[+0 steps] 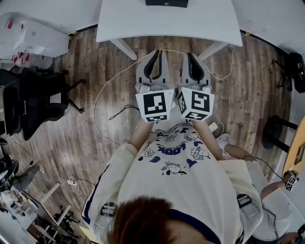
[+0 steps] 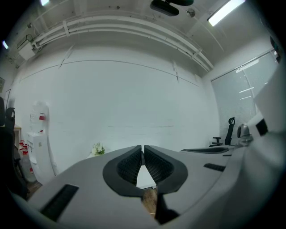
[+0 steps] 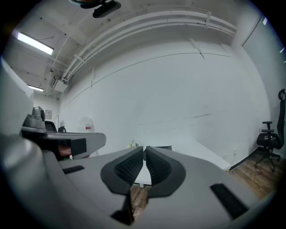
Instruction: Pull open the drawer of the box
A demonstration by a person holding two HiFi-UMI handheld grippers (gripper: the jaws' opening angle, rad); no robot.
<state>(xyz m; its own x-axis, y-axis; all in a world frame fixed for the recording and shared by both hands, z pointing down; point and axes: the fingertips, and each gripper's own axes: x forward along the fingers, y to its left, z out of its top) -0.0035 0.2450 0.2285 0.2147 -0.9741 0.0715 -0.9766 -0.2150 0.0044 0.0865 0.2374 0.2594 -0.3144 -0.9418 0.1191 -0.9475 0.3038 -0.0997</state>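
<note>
Left gripper (image 1: 157, 53) pressed together, tips meeting, nothing between them; its own view confirms this (image 2: 143, 148). Right gripper (image 1: 190, 55) is the same, tips together and empty (image 3: 145, 149). The two are held side by side at waist level, just beside each other and pointing at the far tabletop (image 1: 167, 24), both well apart from it. This reads as a ready pose with the task not begun (no reach, no contact).

Each gripper carries a marker cube (image 1: 155, 105) with black square patterns facing up toward the head camera, likely for tracking. No words on them.

No drawer box can be made out. The only candidate is a dark object (image 1: 167, 3) at the far edge of the tabletop, cut off by the frame; I cannot tell if it is the box. The tabletop is otherwise bare. Judgement: the person must step closer and spread one gripper before any pull.

Writing: the person's shirt (image 1: 167, 148) has "LOOK" in blue, upside down to the camera, among cartoon dog prints. Other print there is too small to read.

Further out: wood floor (image 1: 95, 57), a thin cable (image 1: 102, 90) looping across it from the grippers, a black office chair (image 1: 38, 100) at left.
</note>
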